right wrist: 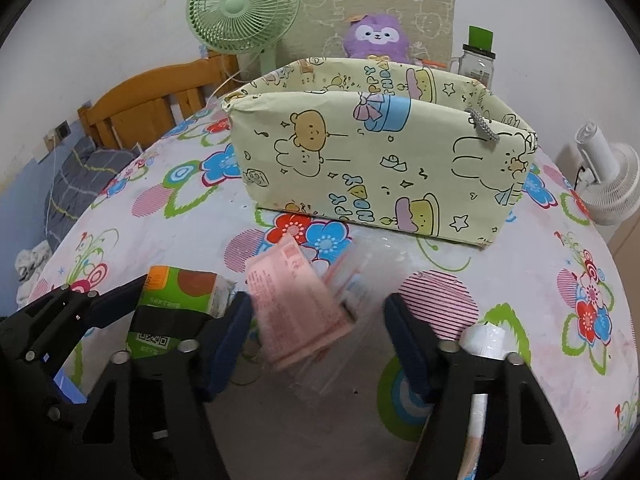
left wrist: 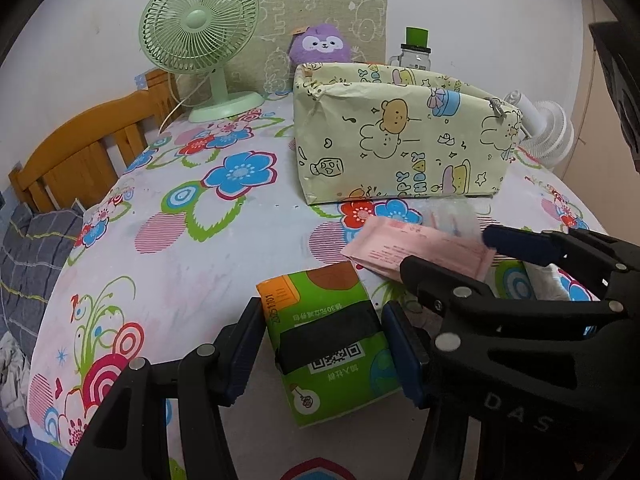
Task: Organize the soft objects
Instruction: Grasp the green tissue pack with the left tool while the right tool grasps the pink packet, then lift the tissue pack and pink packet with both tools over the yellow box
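Observation:
A green tissue pack (left wrist: 332,344) with a black band lies on the flowered tablecloth (left wrist: 180,260), and my left gripper (left wrist: 322,308) is shut on it, a pad against each side. The same pack (right wrist: 180,288) shows at the lower left of the right wrist view. A pink soft pack (right wrist: 296,308), blurred, sits between the fingers of my right gripper (right wrist: 318,300), which is open. Its left pad is at the pack's edge and the right pad stands off. A clear plastic packet (right wrist: 360,272) lies under and beside the pink pack (left wrist: 416,248). The cartoon-printed paper bag (right wrist: 360,168) stands open-topped just behind.
A white wrapped roll (right wrist: 484,340) lies by my right finger. Behind the bag (left wrist: 400,140) are a purple plush (left wrist: 320,44), a green fan (left wrist: 200,36), a green-lidded jar (left wrist: 416,52) and a white fan (left wrist: 548,124). A wooden bed frame (left wrist: 80,152) borders the left.

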{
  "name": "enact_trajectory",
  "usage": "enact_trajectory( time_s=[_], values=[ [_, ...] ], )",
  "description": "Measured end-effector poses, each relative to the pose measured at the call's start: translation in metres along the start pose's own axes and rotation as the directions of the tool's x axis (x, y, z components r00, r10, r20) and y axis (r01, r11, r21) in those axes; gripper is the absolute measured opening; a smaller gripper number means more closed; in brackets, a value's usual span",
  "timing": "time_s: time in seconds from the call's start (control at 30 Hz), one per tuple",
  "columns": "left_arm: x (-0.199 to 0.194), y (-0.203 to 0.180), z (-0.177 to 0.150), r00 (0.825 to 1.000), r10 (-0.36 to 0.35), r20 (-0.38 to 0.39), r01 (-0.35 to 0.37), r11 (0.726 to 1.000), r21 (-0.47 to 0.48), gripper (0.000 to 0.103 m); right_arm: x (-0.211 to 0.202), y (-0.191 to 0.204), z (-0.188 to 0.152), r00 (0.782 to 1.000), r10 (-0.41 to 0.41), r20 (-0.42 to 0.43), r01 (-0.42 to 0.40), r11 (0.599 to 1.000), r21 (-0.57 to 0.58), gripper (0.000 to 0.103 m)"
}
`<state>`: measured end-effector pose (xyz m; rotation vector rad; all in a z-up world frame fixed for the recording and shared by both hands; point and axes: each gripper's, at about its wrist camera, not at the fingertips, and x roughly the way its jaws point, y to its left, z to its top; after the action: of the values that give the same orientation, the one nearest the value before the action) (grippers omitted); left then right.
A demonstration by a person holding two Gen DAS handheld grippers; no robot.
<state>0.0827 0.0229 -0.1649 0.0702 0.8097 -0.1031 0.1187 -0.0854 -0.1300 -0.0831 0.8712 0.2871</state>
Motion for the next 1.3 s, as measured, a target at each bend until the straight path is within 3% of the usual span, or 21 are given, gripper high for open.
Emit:
enact_trajectory(
  time_s=[0.2,0.37,0.57,0.77,1.13,1.3],
  values=[
    [0.001,-0.002,0.001,1.0,0.002,-0.001,-0.002,1.0,0.013,0.061,0.001,-0.001,0.002,1.0,-0.003,-0.005,0.003,1.0,-0.009,0.062],
    [0.004,-0.003,0.005,1.0,-0.01,-0.002,0.01,1.0,0.002,0.06,-0.001,-0.002,0.003,1.0,-0.015,0.011,0.015,1.0,-0.011,0.044],
    [0.006,-0.01,0.01,1.0,-0.027,0.008,0.027,1.0,0.016,0.059,-0.005,-0.009,0.003,1.0,-0.012,0.027,0.012,1.0,-0.006,0.033],
    [0.007,-0.009,0.014,1.0,-0.021,0.014,0.02,1.0,0.007,0.059,-0.007,-0.015,0.002,0.999,-0.028,0.035,0.027,1.0,0.014,0.015],
    [0.007,-0.021,0.022,0.999,-0.036,0.031,0.035,0.999,0.031,0.058,-0.015,-0.024,0.004,0.998,0.001,0.056,-0.004,0.999,0.04,0.011],
    [0.004,-0.027,0.025,0.998,-0.044,0.042,0.042,0.998,0.041,0.053,-0.021,-0.027,0.006,0.998,-0.004,0.069,0.001,0.999,0.047,0.011]
  ],
)
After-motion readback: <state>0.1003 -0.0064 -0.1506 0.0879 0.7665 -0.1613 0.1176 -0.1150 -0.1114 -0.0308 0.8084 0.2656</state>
